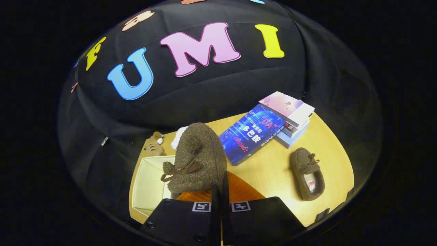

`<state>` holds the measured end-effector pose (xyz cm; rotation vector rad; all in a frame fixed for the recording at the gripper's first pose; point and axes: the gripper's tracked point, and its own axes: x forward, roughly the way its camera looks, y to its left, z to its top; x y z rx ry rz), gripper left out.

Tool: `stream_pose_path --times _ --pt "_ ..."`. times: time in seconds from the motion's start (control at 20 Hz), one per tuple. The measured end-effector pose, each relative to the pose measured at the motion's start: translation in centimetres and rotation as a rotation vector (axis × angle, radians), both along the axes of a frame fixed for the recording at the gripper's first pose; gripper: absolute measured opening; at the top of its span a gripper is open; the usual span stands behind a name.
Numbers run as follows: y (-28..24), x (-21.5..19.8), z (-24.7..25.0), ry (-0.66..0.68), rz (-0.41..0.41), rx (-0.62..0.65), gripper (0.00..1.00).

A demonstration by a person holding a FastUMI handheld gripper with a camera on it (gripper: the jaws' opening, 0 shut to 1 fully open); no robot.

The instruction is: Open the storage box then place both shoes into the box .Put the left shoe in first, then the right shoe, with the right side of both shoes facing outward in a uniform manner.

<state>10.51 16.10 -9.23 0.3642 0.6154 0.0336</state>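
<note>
Claw (220,194) clenched on the heel rim of a brown fuzzy shoe (198,157); both fingers pinch together with almost no gap, the shoe's edge caught between them. The held shoe hangs toe-up just ahead of the fingers, its dark bow facing the camera. Taking this held shoe as landmark: directly beneath and to its left sits the open storage box (146,184), pale cream inside, nothing seen on the part of its floor that shows. An orange-brown ribbed surface (239,191) shows just below and to the right of the shoe, next to the fingers; whether it is the box lid cannot be told. Well to the right of the held shoe, the second shoe (307,174) lies flat on the light wooden worktop (269,171), opening up, apart from everything else. Beyond and right of the held shoe, a blue book (251,135) leans against a short stack of books (290,116). Behind the held shoe to the left, a small plush toy (154,143) rests near the box's far corner, with a white item (178,136) just beside it, partly hidden.
</note>
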Motion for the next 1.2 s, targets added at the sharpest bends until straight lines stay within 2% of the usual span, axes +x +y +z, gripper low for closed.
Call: stream_pose_path --times 0.3,0.55,0.7,1.2 --pt "10.3 1.1 0.7 0.019 0.106 0.041 0.07" --pt "17.6 1.1 -2.1 0.091 0.159 0.081 0.07" --pt "20.1 1.6 -4.8 0.131 0.175 0.036 0.07" --pt "24.0 3.4 -14.5 0.326 0.150 -0.118 0.08"
